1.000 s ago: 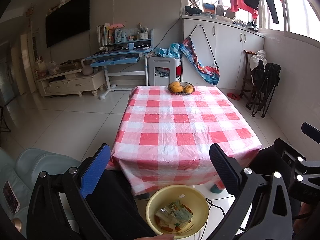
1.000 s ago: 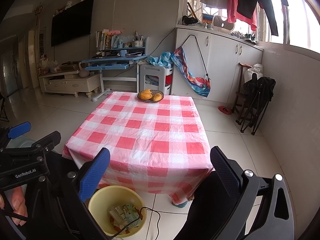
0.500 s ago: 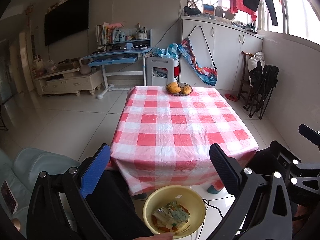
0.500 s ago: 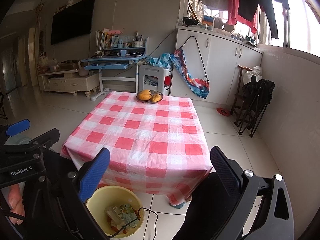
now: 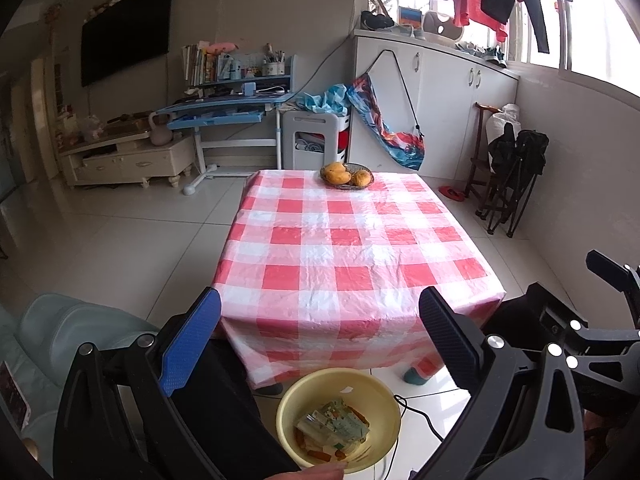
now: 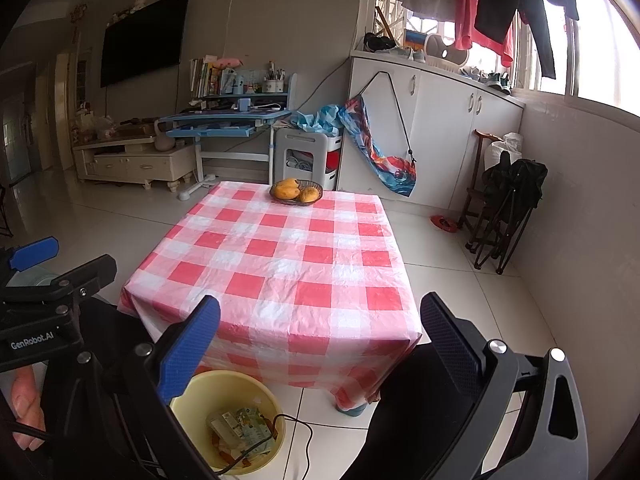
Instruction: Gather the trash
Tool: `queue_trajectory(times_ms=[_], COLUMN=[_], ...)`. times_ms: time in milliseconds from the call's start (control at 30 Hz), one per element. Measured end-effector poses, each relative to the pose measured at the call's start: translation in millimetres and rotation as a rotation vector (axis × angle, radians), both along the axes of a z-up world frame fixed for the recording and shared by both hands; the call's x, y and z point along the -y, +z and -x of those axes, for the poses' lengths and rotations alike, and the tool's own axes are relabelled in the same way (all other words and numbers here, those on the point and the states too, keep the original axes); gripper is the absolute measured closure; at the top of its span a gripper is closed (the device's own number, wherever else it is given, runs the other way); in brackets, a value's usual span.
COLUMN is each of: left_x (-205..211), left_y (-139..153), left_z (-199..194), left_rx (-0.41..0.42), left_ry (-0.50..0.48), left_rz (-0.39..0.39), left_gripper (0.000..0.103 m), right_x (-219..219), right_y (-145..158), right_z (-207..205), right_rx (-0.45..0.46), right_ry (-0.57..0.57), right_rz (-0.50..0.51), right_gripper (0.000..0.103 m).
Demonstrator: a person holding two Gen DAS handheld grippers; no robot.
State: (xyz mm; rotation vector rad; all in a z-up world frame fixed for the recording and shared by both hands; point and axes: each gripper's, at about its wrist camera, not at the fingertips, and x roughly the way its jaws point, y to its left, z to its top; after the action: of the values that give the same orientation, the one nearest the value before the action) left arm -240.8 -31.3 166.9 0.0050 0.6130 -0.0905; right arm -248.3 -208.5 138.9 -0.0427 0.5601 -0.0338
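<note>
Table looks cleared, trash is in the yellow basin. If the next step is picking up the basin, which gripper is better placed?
Left, marginally. The yellow basin sits centred under the open left gripper; in the right wrist view it lies off to the left of the open right gripper. Both are empty.

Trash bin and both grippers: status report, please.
Left gripper open, empty. Right gripper open, empty. Yellow bin on floor at table's near edge, wrappers inside. Tabletop holds only a fruit basket; cable trails over bin rim.

Both wrist views look forward from the near end of the checked desk (image 5: 352, 256), left camera left of the right; both share the yellow basin (image 6: 224, 396) below.
</note>
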Motion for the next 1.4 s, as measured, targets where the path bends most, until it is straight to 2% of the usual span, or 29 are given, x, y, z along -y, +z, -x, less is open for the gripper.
queue_trajectory(times_ms=[500,733,1400], left_x=[-4.9,-5.4,9.0], left_y=[2.5,4.9,14.9], left_z=[-3.4,-5.6,3.4], left_rx=[-0.025,-0.043,-0.016], left_ry=[0.0,0.007,0.024], left_rz=[-0.006,-0.035,-0.114], left_gripper=[0.007,0.007,0.007], right_x=[1.0,0.9,27.7], right_y=[-0.6,-0.3,-6.7], right_z=[-0.9,-1.3,-3.3], right_rx=[0.0,0.003,0.006], right_ry=[0.002,0.0,0.008], right_rz=[0.002,0.001,0.008], right_gripper=[0.007,0.007,0.007])
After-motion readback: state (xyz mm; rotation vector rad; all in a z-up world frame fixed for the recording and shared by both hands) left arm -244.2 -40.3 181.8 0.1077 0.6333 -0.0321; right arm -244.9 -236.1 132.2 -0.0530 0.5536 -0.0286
